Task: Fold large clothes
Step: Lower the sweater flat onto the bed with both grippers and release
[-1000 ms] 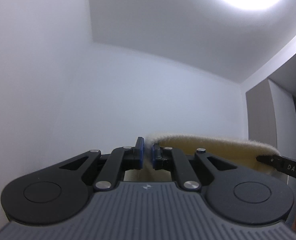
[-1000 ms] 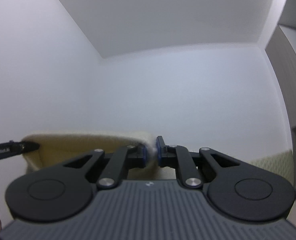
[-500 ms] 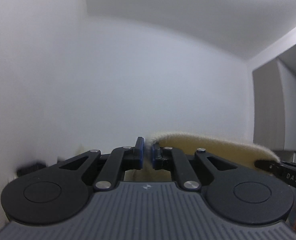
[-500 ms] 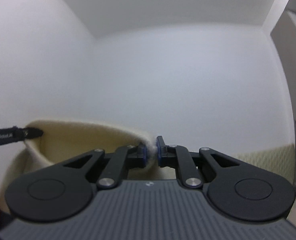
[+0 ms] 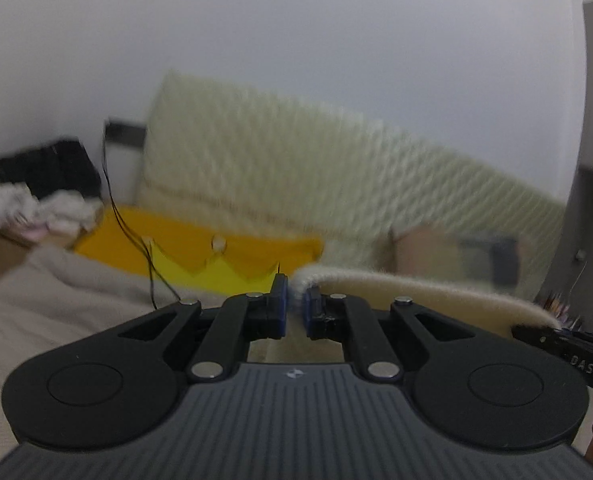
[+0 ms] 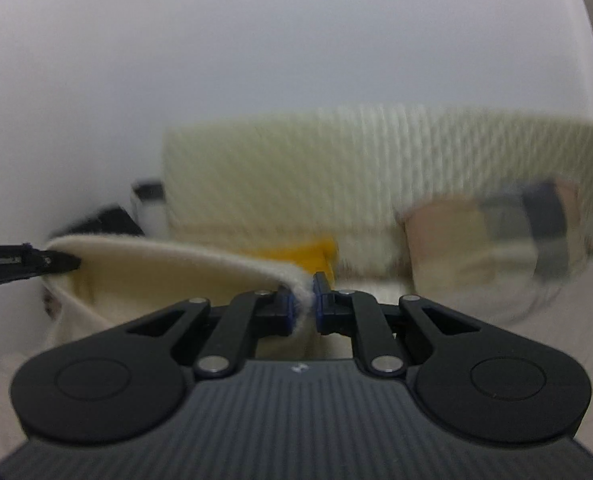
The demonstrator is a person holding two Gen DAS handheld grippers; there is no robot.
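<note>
You've tipped both grippers down from ceiling to bed [image 5: 36, 292]: headboard [image 6: 376, 168] now in view. Left gripper [image 5: 293, 307] and right gripper [image 6: 303, 304] each pinch the cream fleece garment [image 6: 168, 276], its edge strung between them. Probably lowering to lay it flat.

Left gripper [image 5: 294, 306] showing matte black linkage arms, two round black discs either side, silver pivot screws, blue pads on the fingertips [image 5: 279, 300] – ribbed dark grey housing below with a small white logo. Right gripper [image 6: 303, 304] looking identical – same blue pads, same silver screws. White lettering "DAS" reading on the black finger at the left view's right edge; a sliver of skin showing below it
</note>
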